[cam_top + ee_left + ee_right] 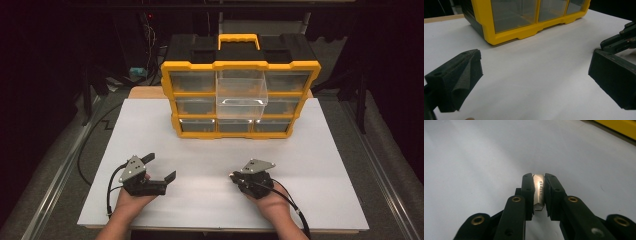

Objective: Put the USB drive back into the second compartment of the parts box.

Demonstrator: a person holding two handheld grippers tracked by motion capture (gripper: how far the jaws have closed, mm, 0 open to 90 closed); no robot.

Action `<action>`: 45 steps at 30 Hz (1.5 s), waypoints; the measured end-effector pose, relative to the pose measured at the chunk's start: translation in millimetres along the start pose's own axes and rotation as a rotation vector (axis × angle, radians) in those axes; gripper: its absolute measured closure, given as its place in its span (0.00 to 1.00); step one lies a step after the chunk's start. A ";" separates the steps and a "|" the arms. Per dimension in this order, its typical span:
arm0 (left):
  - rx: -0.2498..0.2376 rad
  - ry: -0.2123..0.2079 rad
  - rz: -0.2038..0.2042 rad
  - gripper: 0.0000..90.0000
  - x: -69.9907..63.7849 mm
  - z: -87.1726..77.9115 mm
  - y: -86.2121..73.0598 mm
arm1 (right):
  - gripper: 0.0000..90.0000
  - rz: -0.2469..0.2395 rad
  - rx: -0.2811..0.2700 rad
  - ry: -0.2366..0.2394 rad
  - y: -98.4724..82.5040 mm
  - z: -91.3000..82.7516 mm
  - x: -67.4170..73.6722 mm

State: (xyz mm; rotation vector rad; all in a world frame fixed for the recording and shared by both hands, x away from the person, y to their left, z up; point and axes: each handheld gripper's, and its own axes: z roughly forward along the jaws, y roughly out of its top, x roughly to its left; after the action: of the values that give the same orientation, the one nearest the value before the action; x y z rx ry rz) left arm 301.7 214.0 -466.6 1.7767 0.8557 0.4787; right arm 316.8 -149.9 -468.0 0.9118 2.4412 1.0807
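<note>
Nine clear drawers sit in the yellow-and-black organiser [240, 95] at the far edge of the white desk [310, 165]; its middle drawer [241, 96] in the top rows is pulled out towards me, a see-through plastic box in which I can make out nothing. The other drawers stay flush in their yellow frame, and whether they hold anything I cannot tell. My right gripper [539, 192], near the desk's front edge, has its jaws pinching a small eraser [539, 191]: a narrow, pale, smooth block with a bevelled end and the word ERAZER printed along its face. My left gripper [159, 168], towards the front left corner, has its jaws spread wide with nothing between them; their pads [461, 77] are black, matte and foam-like.
</note>
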 end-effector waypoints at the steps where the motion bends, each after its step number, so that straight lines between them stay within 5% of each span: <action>1: 0.000 0.000 0.000 0.00 0.0 0.0 0.0 | 0.89 0.000 -0.001 -0.003 -0.2 -1.5 -1.0; 24: -0.014 0.003 -0.016 0.00 2.9 -1.8 0.1 | 0.89 0.062 -0.031 -0.032 -17.3 -38.6 -41.2; 33: -0.011 0.008 -0.018 0.00 4.3 -2.2 -0.3 | 0.89 0.063 -0.030 -0.033 -17.5 -41.4 -44.7; 38: -0.017 0.007 -0.021 0.00 3.0 -2.1 -0.1 | 0.89 0.069 -0.019 -0.022 -14.0 -41.7 -47.2; 45: -0.010 -0.002 -0.013 0.00 1.6 -2.0 -0.3 | 0.89 0.066 0.063 0.003 -4.4 -43.1 -51.7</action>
State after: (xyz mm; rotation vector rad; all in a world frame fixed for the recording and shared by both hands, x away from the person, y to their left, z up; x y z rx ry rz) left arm 301.3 216.6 -466.3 1.7610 0.8617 0.4720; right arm 331.3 -210.0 -441.1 1.0170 2.4768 1.0328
